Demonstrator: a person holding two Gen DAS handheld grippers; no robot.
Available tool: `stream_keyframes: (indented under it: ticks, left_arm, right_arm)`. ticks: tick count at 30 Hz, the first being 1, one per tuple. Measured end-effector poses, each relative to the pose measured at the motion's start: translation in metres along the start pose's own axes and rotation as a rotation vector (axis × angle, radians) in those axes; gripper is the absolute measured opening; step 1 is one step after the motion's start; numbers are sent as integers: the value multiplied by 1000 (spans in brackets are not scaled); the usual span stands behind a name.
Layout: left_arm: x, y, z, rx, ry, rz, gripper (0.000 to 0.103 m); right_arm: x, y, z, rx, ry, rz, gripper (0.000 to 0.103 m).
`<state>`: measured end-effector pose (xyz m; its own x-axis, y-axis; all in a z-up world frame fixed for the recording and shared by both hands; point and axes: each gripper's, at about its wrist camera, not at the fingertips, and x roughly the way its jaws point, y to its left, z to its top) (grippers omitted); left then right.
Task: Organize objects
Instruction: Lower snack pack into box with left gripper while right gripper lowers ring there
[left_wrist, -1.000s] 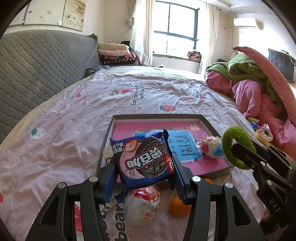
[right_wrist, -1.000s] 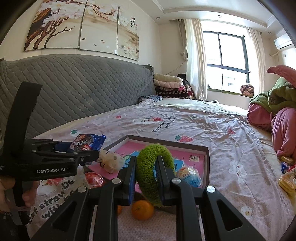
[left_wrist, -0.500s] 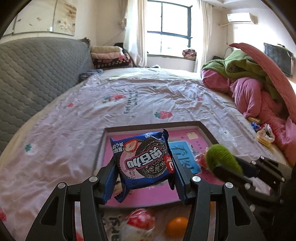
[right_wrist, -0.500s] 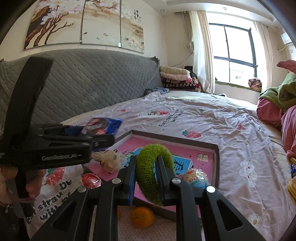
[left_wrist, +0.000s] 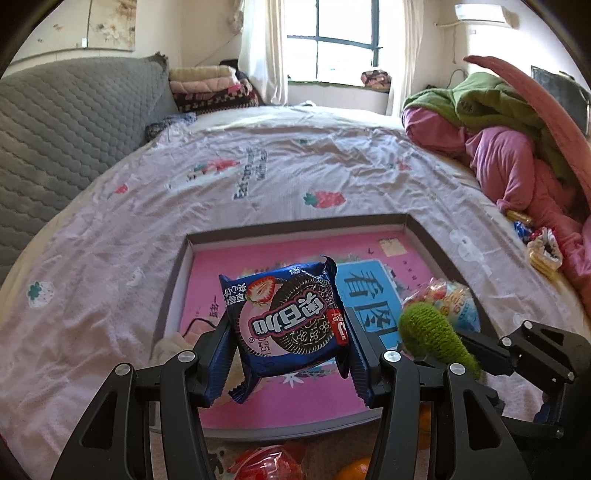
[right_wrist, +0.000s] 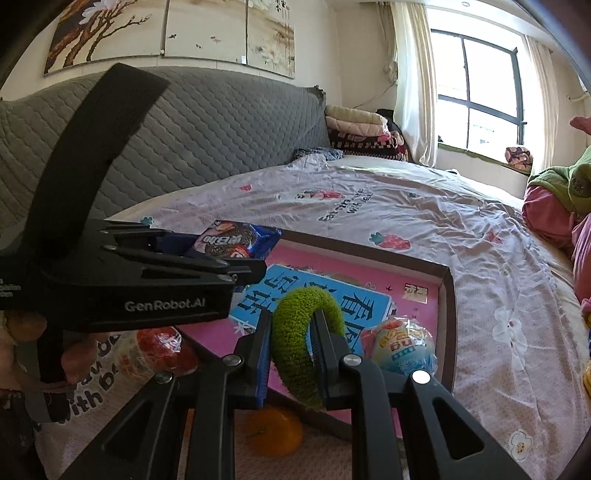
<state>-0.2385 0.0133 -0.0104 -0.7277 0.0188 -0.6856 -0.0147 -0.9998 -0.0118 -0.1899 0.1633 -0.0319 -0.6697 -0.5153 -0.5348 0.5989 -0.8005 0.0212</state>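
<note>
My left gripper (left_wrist: 288, 354) is shut on a blue cookie packet (left_wrist: 288, 325) and holds it above the near part of a shallow pink-floored box (left_wrist: 295, 225) on the bed. From the right wrist view the packet (right_wrist: 236, 240) hangs over the box's left side. My right gripper (right_wrist: 291, 350) is shut on a fuzzy green ring (right_wrist: 295, 343), held above the box's near edge (right_wrist: 448, 325); the ring also shows in the left wrist view (left_wrist: 432, 336). A wrapped blue-and-pink sweet (right_wrist: 402, 347) lies in the box's right corner.
An orange (right_wrist: 273, 432) and a red wrapped snack (right_wrist: 159, 350) lie on the sheet before the box. A white fluffy item (left_wrist: 170, 347) sits at the box's left corner. A grey headboard (right_wrist: 184, 140) stands left; piled bedding (left_wrist: 517, 147) lies right, with snacks (left_wrist: 543, 251) beside it.
Both grippers have moved forward over the box with their loads. The orange and the red snack have slid toward the bottom of the left wrist view.
</note>
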Motion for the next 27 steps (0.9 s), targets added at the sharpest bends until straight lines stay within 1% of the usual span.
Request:
stream_keyframes:
  ticks: [7, 18, 27]
  left_arm:
    - [17, -8, -7, 13, 48, -21, 56]
    - [31, -16, -16, 39, 110, -16, 56]
    - [37, -15, -22, 39, 141, -21, 56]
  right_arm:
    - [11, -4, -6, 5, 43, -23, 20]
    - [21, -12, -10, 43, 79, -32, 20]
    - [26, -11, -12, 37, 113, -31, 21]
